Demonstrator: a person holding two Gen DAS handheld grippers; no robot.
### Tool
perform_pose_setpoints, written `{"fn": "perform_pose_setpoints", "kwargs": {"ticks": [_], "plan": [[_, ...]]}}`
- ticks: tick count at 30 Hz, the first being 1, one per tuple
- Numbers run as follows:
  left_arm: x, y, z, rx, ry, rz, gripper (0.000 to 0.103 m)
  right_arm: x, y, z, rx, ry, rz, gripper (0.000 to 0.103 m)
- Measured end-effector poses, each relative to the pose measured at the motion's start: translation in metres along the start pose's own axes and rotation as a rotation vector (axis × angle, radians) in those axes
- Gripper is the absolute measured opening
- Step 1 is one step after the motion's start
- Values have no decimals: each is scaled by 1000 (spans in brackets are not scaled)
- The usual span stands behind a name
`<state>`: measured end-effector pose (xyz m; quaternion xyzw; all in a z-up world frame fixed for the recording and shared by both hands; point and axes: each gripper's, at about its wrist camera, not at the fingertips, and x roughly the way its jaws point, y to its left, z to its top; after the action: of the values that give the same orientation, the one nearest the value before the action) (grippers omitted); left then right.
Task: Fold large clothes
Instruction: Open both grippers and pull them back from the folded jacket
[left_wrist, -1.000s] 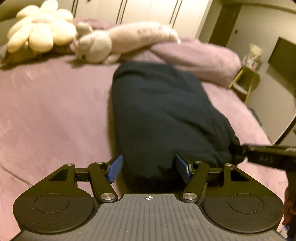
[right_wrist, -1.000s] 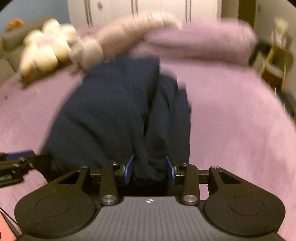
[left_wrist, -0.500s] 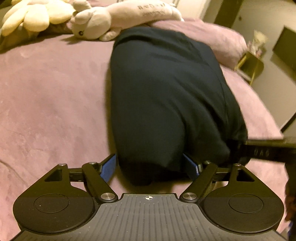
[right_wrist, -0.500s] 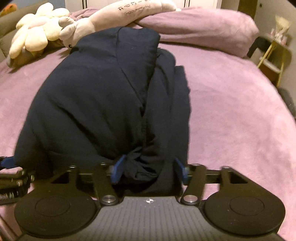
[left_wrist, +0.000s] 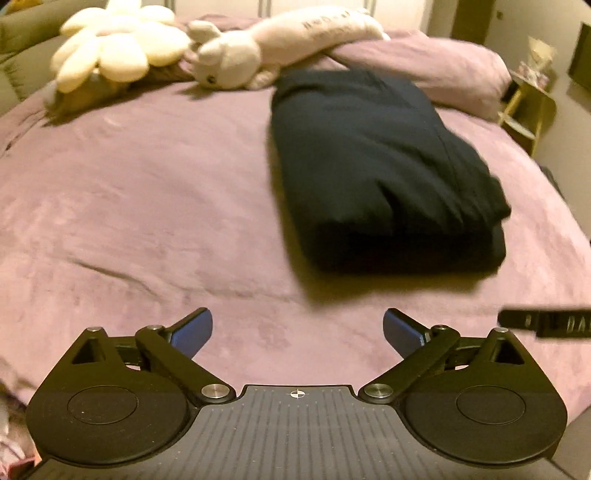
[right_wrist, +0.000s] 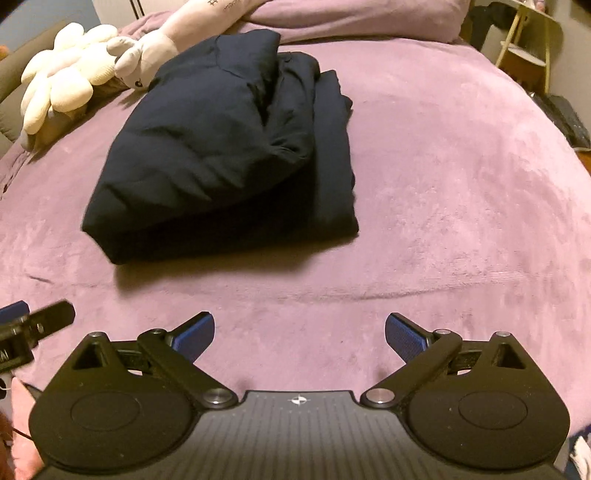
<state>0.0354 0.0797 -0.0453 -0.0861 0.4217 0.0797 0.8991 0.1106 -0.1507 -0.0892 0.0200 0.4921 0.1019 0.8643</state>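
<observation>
- My left gripper (left_wrist: 297, 326) has just been opening; its jaws stand wide over the mauve plush bedspread (left_wrist: 147, 206), nothing between them.
- The folded dark navy garment (right_wrist: 229, 147) lies ahead on the bed, touching neither gripper.
- My right gripper (right_wrist: 299, 328) has likewise spread, empty.
- Risk: the loose top layer could slump and undo the fold.
- No containers visible.

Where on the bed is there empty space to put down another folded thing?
The bare purple blanket to the right of the folded dark garment is the biggest free patch. There is also a strip between the garment's near edge and the open right gripper. It is crowded at the far end: the flower plush, the long plush toy and the pillow.
</observation>
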Motion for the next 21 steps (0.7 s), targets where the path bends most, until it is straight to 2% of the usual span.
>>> {"fn": "perform_pose_setpoints", "kwargs": {"ticks": [4, 7, 10, 16, 21], "plan": [[-12, 0, 14, -50, 8, -42, 102, -21, 21, 6, -71, -37, -62, 99], [-20, -6, 19, -24, -14, -17, 102, -32, 32, 13, -106, -74, -55, 99], [-24, -13, 24, 8, -29, 11, 102, -43, 37, 19, -101, -104, -37, 99], [-30, -18, 31, 43, -62, 4, 102, -57, 41, 33, -73, -142, -57, 99], [-28, -19, 38, 43, -18, -11, 102, -58, 40, 35, -53, -161, -96, 99]]}}
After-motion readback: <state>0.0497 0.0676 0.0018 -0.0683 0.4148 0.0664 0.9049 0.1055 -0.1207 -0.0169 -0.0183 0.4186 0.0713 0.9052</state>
